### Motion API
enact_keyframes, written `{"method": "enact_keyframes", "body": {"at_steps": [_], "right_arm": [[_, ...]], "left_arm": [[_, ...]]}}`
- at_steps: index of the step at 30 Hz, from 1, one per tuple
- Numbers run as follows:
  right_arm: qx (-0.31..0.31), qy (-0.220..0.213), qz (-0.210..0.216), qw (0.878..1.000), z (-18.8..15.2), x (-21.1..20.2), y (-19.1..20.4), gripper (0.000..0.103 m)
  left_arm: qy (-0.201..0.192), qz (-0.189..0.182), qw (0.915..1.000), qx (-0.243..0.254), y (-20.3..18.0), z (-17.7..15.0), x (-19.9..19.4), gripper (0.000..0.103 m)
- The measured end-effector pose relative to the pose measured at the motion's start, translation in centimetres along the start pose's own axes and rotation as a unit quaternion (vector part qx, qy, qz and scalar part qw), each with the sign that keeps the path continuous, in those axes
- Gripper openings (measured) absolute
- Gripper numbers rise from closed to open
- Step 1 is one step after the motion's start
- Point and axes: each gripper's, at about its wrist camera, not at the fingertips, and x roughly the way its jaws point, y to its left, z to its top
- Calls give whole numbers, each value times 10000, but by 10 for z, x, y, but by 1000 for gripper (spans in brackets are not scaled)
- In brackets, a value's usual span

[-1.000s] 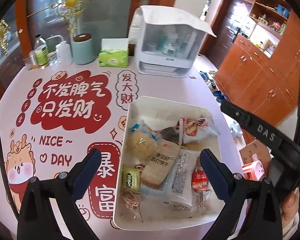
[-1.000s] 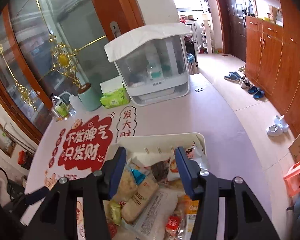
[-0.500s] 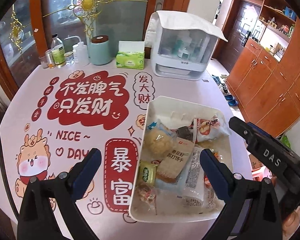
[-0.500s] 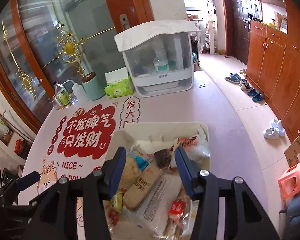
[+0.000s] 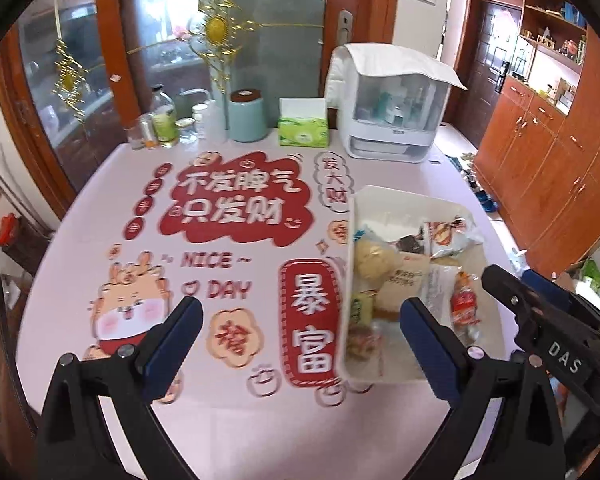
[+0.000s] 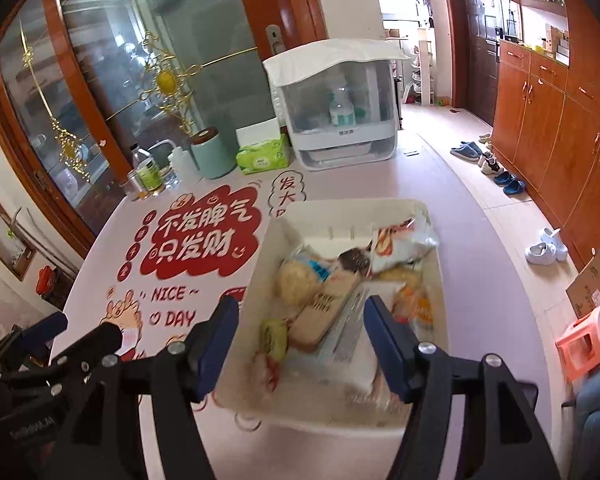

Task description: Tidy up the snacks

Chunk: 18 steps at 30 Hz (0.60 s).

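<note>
Snacks (image 6: 332, 304) in white bin (image 6: 356, 210), blurred, near edge hidden

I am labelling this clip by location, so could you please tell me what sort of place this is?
Most likely a home dining area: a table with a printed cover, wooden cabinets along the wall, and shoes on the floor beside them.

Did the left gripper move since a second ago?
Yes. The left gripper moved left, off the bin, which now sits right of it over the tablecloth.
</note>
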Motion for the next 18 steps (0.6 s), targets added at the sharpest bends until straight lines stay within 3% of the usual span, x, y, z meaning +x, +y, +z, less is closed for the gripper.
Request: {"method": "enact_keyframes", "body": {"at_steps": [9,18], "right_arm": [[-13,116,-102,9999,-31,-36,44,73],[-121,233,-536,9982,-62,-53,77,73]], "left_arm": [[-250,218,9994,110,35,-20,-46,103],[-131,327,9994,-56,69,-37,-59,102]]}}
